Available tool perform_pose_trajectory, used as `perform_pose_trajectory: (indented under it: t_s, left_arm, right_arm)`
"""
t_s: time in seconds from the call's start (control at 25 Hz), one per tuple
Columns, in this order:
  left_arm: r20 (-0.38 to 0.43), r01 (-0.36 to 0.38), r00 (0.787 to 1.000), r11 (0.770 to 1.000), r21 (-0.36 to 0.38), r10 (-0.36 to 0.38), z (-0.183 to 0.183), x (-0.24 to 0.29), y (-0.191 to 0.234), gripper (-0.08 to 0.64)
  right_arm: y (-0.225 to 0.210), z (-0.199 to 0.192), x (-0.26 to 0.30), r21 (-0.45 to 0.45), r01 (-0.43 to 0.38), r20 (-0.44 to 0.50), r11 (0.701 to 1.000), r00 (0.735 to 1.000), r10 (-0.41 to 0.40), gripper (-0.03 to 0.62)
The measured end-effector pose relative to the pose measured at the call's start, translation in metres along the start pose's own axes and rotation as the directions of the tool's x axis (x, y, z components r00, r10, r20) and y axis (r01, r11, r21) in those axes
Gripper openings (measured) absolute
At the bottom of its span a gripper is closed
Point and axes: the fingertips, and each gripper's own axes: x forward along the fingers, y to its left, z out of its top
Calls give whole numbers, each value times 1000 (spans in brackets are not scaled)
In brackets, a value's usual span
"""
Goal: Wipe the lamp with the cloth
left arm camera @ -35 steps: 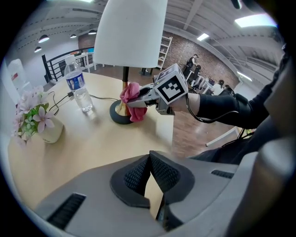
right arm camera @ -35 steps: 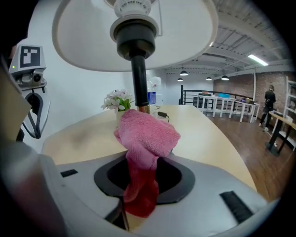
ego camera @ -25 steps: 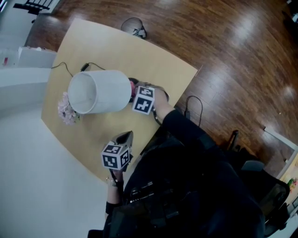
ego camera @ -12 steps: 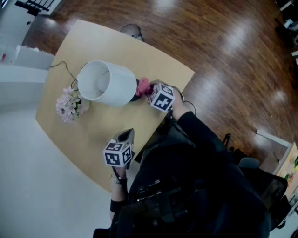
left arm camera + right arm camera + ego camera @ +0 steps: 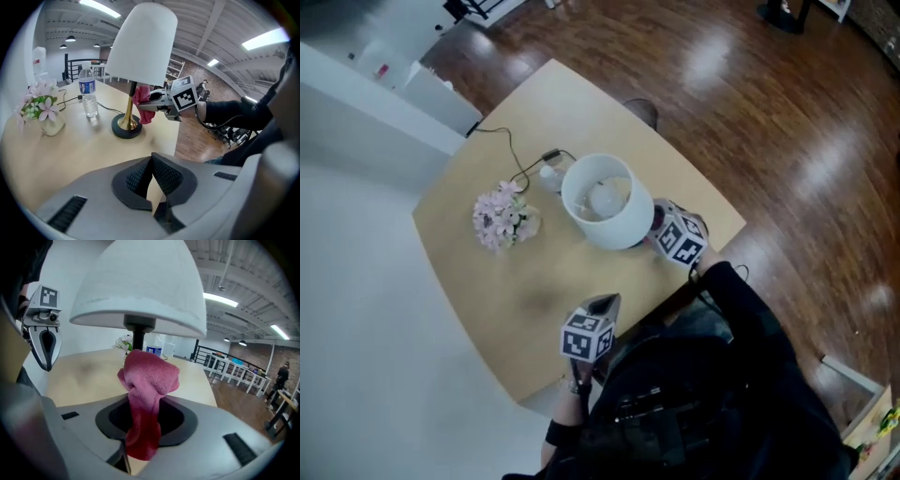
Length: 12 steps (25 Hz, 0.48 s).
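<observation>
The right hand-held gripper (image 5: 140, 425) is clenched on the pink cloth (image 5: 147, 380). The cloth's tail hangs down through the jaws and its bunched end stands out ahead of them like a soft knob. That knob sits right at the dark stem (image 5: 138, 338) of the lamp (image 5: 602, 202), under the rim of the white shade (image 5: 140, 287). From the left gripper view it looks to be touching the stem, though I cannot say how hard it presses.

The lamp stands upright near the tabletop (image 5: 506, 281) edge closest to the person, on a round dark base (image 5: 126, 129). A water bottle (image 5: 88, 91) and a small vase of pale flowers (image 5: 502, 217) stand beyond it, well apart from the cloth.

I judge the step in hand to be wiping the stem. To do it well, the grip on the cloth should stay firm, and the bunched end should press lightly and run along and round the stem. A hard sideways shove could rock the lamp, and the shade rim is close above the gripper's marker cube.

The right arm reaches in from the tabletop edge, with the gripper tipped a little downward toward the stem. The left hand-held gripper (image 5: 152, 173) waits nearer the person's body, angled down at the bare tabletop, its jaws closed together with nothing between them. It could steady the base if the lamp wobbles
</observation>
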Motion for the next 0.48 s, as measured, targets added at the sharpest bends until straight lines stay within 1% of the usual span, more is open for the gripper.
perform_pose_trajectory:
  t_s: [0.12, 0.2, 0.24, 0.36, 0.48]
  left_arm:
    - [-4, -54, 999, 998, -39, 54, 6, 7, 2, 2]
    - [4, -96, 995, 991, -91, 97, 15, 14, 2, 2]
    - [9, -114, 993, 986, -122, 116, 21, 18, -1, 2]
    - [10, -163, 986, 965, -203, 169, 39, 30, -22, 2]
    - [3, -215, 975, 942, -257, 223, 48, 44, -44, 2]
  right_arm:
    - [5, 3, 10, -75, -69, 18, 995, 997, 71, 127]
    - [4, 2, 12, -100, -124, 9, 987, 992, 125, 127]
    - [5, 2, 12, -123, -163, 3, 979, 986, 165, 127]
    - [13, 0, 6, -229, -275, -44, 934, 961, 272, 127]
    - [22, -6, -1, -290, -364, -102, 885, 931, 350, 127]
